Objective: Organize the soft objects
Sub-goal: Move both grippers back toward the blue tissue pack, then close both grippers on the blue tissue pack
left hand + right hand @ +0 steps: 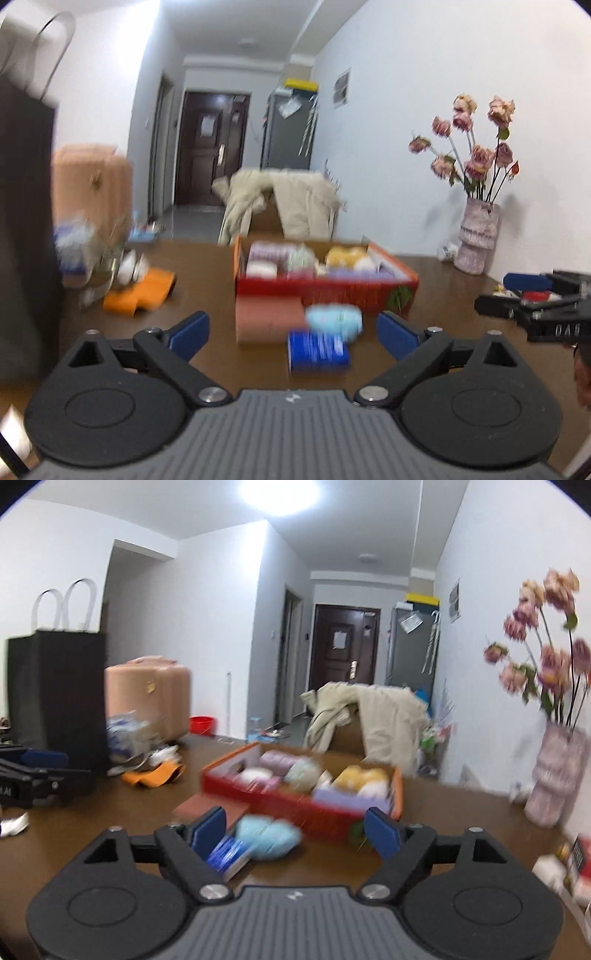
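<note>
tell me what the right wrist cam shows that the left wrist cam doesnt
Only the right wrist view shows the red bucket on the floor and the black bag's white handles clearly. Only the left wrist view shows the orange foam piece's full outline. Both share the red box of soft items, the light blue soft object, the blue pack and the vase. Both grippers are open.

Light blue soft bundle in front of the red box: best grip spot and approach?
Pinch the light blue bundle across its puffy middle, coming from the near side. The red box blocks behind it and the blue pack crowds its left, so the open right gripper suits.
</note>
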A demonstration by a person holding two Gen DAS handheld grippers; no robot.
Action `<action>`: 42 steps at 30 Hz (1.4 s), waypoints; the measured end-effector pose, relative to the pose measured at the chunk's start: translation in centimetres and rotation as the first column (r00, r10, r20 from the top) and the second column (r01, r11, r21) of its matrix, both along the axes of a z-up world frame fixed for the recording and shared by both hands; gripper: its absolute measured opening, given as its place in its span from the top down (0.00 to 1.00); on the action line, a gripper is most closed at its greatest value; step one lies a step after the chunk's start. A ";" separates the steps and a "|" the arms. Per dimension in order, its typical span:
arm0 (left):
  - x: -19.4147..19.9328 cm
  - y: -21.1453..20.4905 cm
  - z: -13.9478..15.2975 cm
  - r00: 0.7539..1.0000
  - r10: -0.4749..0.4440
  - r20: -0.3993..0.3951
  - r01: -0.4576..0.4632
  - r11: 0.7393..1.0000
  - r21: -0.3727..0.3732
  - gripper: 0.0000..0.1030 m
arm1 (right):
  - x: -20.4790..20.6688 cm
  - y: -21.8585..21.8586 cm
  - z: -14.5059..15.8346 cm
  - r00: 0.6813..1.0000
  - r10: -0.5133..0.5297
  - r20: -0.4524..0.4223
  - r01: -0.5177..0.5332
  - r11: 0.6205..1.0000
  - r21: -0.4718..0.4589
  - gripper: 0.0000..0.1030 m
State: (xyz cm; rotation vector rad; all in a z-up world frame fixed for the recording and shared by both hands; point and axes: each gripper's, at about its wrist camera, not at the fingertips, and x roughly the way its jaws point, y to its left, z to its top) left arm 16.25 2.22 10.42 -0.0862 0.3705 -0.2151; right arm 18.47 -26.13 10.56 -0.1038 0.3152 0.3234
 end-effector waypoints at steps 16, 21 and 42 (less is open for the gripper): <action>2.8 1.6 -3.9 0.990 0.008 -0.143 -0.014 0.999 -0.037 0.04 | 0.3 4.0 -4.9 0.980 0.076 -0.185 -0.054 0.991 0.121 0.19; 8.1 1.0 -4.8 0.977 -0.041 -0.208 0.029 0.998 -0.059 0.23 | 5.3 3.7 -5.8 0.959 0.079 -0.271 -0.003 0.963 0.269 0.28; 19.9 1.1 -10.2 0.908 -0.205 -0.365 0.071 0.935 -0.349 0.74 | 16.9 4.4 -11.2 0.892 0.141 -0.429 0.077 0.889 0.452 0.76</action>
